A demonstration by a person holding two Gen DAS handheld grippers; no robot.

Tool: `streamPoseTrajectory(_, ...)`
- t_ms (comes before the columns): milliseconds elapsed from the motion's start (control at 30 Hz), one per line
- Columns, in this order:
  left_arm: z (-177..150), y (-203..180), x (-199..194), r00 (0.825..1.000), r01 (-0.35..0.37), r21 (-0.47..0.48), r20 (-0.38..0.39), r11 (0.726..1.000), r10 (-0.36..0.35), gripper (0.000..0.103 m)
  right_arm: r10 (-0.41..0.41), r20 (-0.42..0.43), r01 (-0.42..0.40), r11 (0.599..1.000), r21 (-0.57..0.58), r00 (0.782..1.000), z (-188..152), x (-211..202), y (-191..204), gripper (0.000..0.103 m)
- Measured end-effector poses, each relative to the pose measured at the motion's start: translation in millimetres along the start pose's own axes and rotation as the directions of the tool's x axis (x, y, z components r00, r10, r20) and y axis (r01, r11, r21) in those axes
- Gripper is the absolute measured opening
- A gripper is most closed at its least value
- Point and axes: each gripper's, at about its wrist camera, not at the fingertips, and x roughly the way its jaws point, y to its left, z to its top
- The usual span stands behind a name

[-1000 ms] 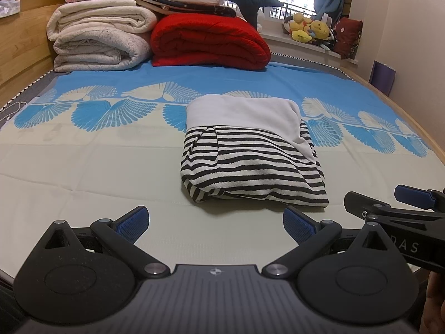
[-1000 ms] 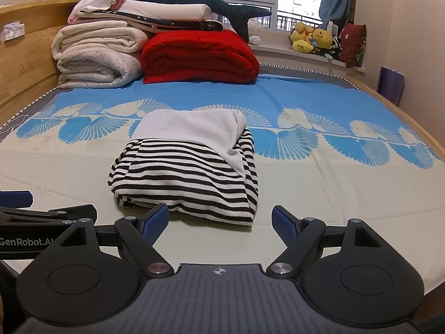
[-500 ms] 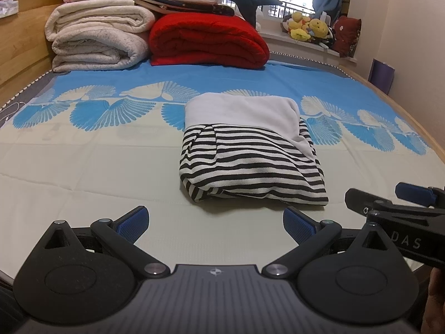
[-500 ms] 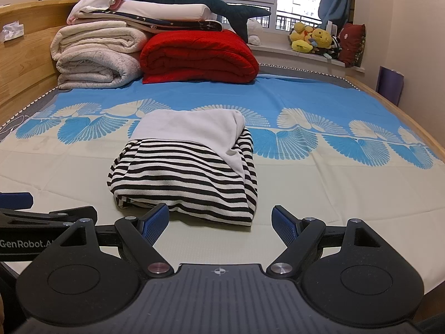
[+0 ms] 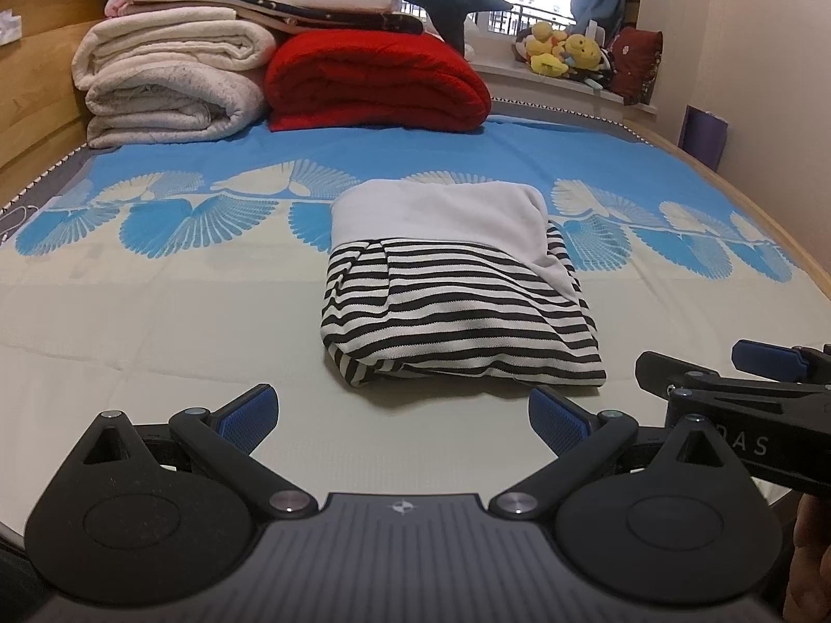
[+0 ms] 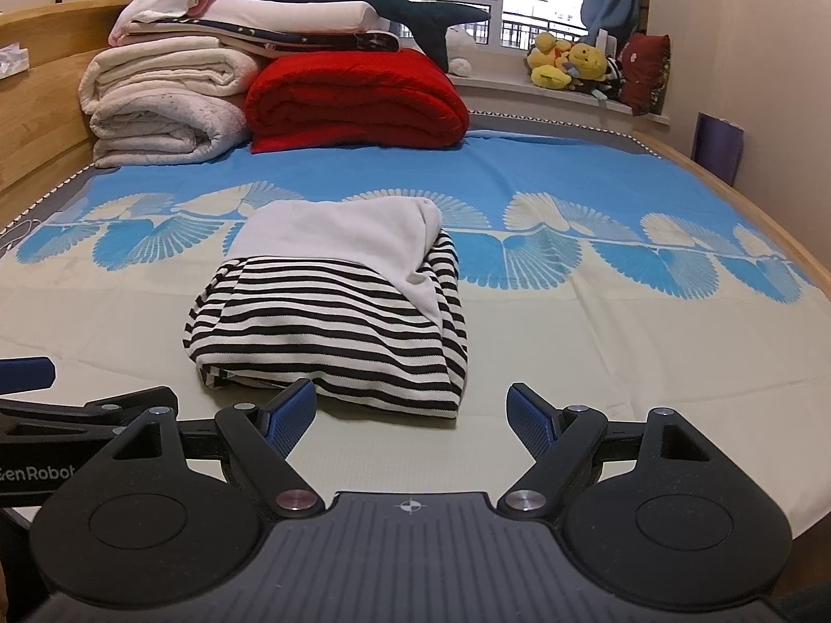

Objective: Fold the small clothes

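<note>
Striped garment (image 5: 457, 306) lies folded into a compact rectangle mid-bed, on the cream part of the bedsheet (image 5: 156, 311) where the blue fan print begins; white panel on its far half, black-and-white stripes on the near half, one folded edge facing the cameras; in the right wrist view it sits left of centre (image 6: 332, 311), in the left wrist view right of centre, so it lies between the two tools; left gripper (image 5: 402, 410) spread wide, nothing between its blue pads, low over bare sheet just near of the garment's near edge; right gripper (image 6: 413, 410) likewise spread and empty, its left pad (image 6: 291, 412) overlapping the near hem in the picture, contact cannot be told; both appear clear of the fabric, which reads as the fold being finished or paused, tools parked side by side at the near edge so either can take a corner; near-left corner bulges with loose layers showing, so a tidy-up press or one more fold may be wanted, only a guess; far end holds the red blanket (image 5: 374, 83), rolled cream blankets (image 5: 171, 83) to its left with more folded linen and a dark plush shark (image 6: 374, 0) on top, plush toys (image 6: 566, 65) on the window ledge far right, all well apart from the work area.
</note>
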Motion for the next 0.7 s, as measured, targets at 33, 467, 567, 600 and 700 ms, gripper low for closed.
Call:
streamPoseTrajectory(33,0.2,0.6,0.7,1.000,0.001,-0.002,-0.002,1.000,-0.001,0.103,-0.002,0.002,0.002,1.000,0.000,1.000,-0.1,0.1,0.6,0.081)
streamPoseTrajectory(467,1.1,1.5,3.6,1.000,0.012,-0.010,-0.010,1.000,-0.012,0.102,-0.021,0.019,0.021,1.000,0.001,1.000,-1.1,1.0,3.0,0.081)
streamPoseTrajectory(567,1.2,2.5,4.8,1.000,0.014,-0.014,-0.012,1.000,-0.014,0.102,-0.023,0.017,0.023,1.000,0.002,1.000,-1.3,1.3,3.2,0.081)
streamPoseTrajectory(600,1.2,2.7,5.0,1.000,0.014,-0.015,-0.012,1.000,-0.014,0.102,-0.023,0.017,0.023,1.000,0.003,1.000,-1.2,1.6,3.3,0.081)
streamPoseTrajectory(700,1.2,2.9,5.1,1.000,0.014,-0.013,-0.009,1.000,-0.015,0.103,-0.023,0.017,0.023,1.000,0.003,1.000,-1.1,1.7,3.3,0.081)
